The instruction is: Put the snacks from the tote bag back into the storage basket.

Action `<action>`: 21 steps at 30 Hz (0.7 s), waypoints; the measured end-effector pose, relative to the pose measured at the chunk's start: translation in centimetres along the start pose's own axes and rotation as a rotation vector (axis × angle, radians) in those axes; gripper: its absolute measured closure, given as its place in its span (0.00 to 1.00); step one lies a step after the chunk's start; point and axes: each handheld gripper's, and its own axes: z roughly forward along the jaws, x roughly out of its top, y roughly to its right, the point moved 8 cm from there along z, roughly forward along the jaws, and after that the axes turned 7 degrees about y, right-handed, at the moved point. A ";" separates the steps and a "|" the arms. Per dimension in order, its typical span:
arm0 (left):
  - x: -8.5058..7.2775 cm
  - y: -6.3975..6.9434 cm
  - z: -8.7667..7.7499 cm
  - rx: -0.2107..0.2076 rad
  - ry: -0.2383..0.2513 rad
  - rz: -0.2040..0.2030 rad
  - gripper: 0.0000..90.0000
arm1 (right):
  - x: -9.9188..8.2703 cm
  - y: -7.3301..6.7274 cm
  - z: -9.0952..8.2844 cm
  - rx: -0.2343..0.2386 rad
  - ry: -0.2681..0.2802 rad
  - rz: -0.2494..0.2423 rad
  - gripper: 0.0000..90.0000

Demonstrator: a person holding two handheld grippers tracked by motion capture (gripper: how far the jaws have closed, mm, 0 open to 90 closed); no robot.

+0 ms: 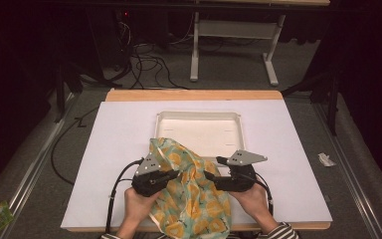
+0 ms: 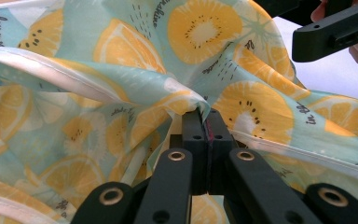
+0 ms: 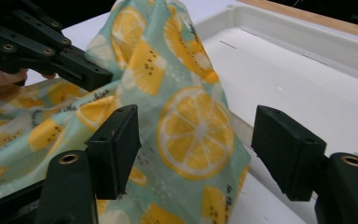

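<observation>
Cloth: a lemon-print cloth lies bunched on the near middle of the desk, its far end draped over the near rim of the tray, its near end hanging past the desk's near edge.
Left tongs: the left tongs are pressed together on a gathered fold of the cloth; in the left gripper view the pads meet with fabric caught at their tips.
Right tongs: the right tongs stand spread at the cloth's right side; in the right gripper view a hanging fold sits between the two pads without being pressed.
Progress: it looks like an early stage, with one grip made, the second not yet closed, and the cloth still crumpled, neither spread nor folded.
Left to do: probably closing the right tongs on an edge, then pulling the cloth flat.
Hard to tell: the cloth's corners and hem ends are buried in folds; its near end is cut off by the picture's edge.
</observation>
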 end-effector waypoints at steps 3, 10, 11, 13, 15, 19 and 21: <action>0.0 0.1 0.1 -0.002 -0.001 0.001 1.00 | 0.3 -0.5 0.4 0.010 0.003 -0.005 0.35; 0.1 0.2 0.2 -0.006 -0.005 0.007 1.00 | 0.5 -1.3 1.5 0.032 -0.017 -0.022 0.32; 0.1 0.2 0.2 -0.006 -0.005 0.007 1.00 | 0.4 -1.4 1.6 0.031 -0.023 -0.024 0.31; 0.1 0.2 0.2 -0.006 -0.004 0.005 1.00 | 0.3 -1.5 1.9 0.027 -0.034 -0.031 0.31; 0.2 0.3 0.1 -0.008 -0.002 0.004 1.00 | 0.1 -1.4 2.1 0.020 -0.043 -0.028 0.32; 0.2 0.2 0.1 -0.004 0.000 0.007 1.00 | -0.1 -0.9 2.3 0.008 -0.057 -0.022 0.40; 0.2 0.2 0.0 -0.005 0.000 0.006 1.00 | -0.3 -0.8 2.2 -0.001 -0.057 -0.021 0.46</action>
